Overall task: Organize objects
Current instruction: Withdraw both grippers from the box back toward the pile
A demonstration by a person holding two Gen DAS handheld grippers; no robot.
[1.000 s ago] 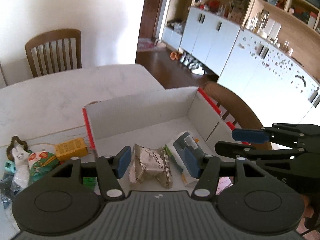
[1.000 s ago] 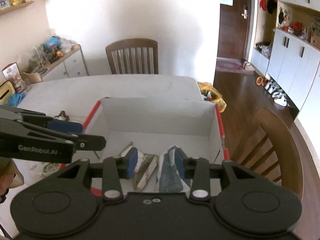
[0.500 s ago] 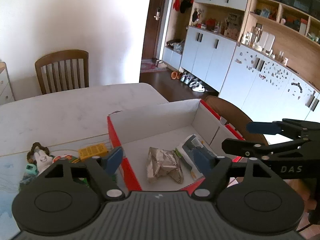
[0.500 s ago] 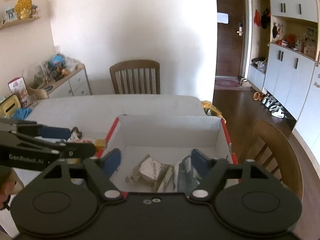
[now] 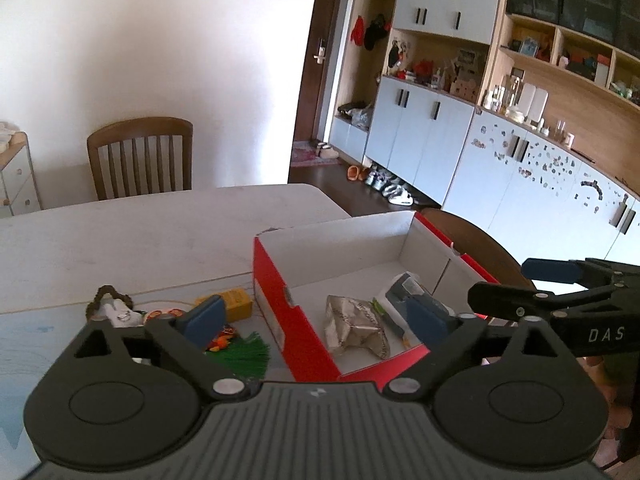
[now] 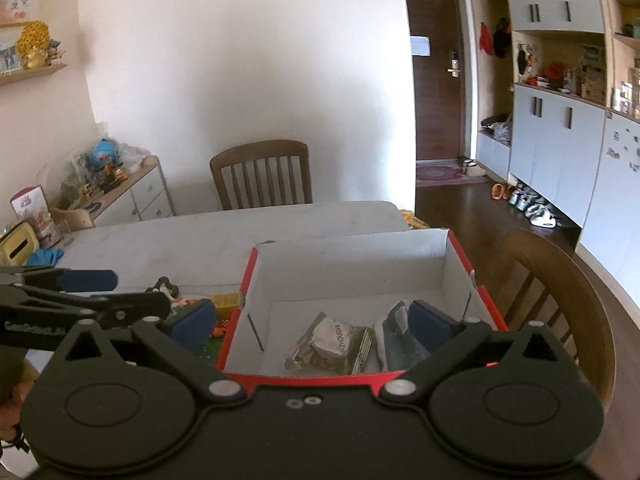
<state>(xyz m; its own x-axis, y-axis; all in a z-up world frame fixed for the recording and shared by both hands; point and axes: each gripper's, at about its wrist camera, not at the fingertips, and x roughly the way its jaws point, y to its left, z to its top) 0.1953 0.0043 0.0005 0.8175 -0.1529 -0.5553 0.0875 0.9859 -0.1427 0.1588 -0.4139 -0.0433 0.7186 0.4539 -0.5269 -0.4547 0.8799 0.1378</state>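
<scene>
Hovering over the box (image 6: 352,264), both grippers' jaws have just been opening, released, nothing between them.

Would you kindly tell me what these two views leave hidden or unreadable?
- Small items left of the box: the left gripper covers some in the left wrist view.
- Blue-white packet: a right gripper finger overlaps it in the right wrist view.
- Silver pouch print: too small in both views.
</scene>
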